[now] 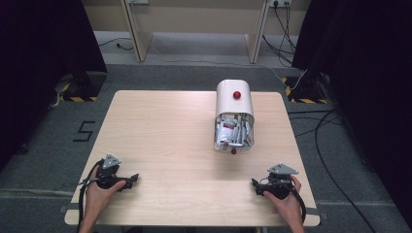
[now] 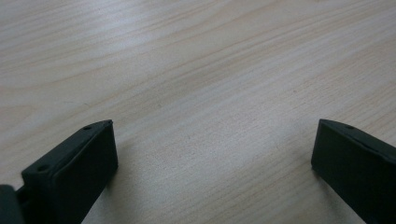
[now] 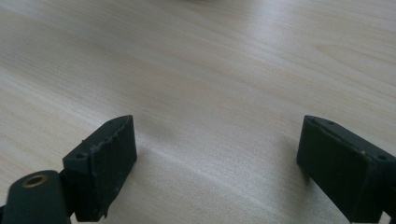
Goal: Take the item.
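L gripper [image 1: 134, 177] rests near table's [image 1: 165, 141] front-left corner, jaws spread, nothing between. R gripper [image 1: 254, 184] near front-right corner, jaws also spread wide. White container [image 1: 234, 104] w/ packets [image 1: 232, 132] lies toward far edge, well apart from both.

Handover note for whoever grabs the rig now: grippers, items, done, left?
Left gripper: open, holding nothing, low at the near left of the light wooden table.
Right gripper: open, holding nothing, near right.
White roll-top box with red knobs: right of centre towards the far edge, lid rolled back, silver sachets packed inside.
Done: nothing visibly handled.
Left: probably reach for the box; both grippers are well clear of it.
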Tool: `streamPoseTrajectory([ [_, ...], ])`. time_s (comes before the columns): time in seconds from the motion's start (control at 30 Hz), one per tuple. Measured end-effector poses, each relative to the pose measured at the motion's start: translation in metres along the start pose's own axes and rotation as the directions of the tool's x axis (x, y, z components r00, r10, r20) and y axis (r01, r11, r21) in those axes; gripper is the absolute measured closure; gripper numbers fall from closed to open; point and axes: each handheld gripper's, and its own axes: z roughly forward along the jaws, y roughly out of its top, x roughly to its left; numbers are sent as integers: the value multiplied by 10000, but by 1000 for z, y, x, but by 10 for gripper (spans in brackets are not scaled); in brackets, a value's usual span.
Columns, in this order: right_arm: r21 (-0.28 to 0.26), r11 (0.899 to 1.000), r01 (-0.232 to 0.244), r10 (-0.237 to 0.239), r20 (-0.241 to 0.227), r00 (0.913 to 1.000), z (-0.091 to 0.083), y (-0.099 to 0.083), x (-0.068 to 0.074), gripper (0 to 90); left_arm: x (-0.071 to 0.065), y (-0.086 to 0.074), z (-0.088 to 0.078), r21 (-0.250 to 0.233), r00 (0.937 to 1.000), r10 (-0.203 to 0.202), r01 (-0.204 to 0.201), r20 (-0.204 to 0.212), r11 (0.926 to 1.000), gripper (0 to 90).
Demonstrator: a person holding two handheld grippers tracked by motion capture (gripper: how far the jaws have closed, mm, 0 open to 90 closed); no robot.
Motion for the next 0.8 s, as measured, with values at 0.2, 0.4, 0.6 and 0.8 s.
streamPoseTrajectory([
  [0.2, -90, 10000, -1, 1, -28, 10000, -1, 0, -1, 160, 0, 0, 0, 0, 10000, 0, 0, 1, 10000, 0],
  [0.4, -198, 9998, -43, 44, 67, 10000, -2, -1, -1, 204, 0, 0, 0, -2, 10000, -2, 2, -1, 10000, 0],
  [0.6, -402, 9992, -80, 86, 144, 9999, -5, -1, -1, 229, 0, 0, 0, -1, 10000, 2, -2, -1, 10000, 0],
  [0.8, -772, 9970, -111, 127, 206, 9997, -10, 2, -1, 240, 0, 0, 0, -3, 10000, -1, 1, -1, 10000, 0],
])
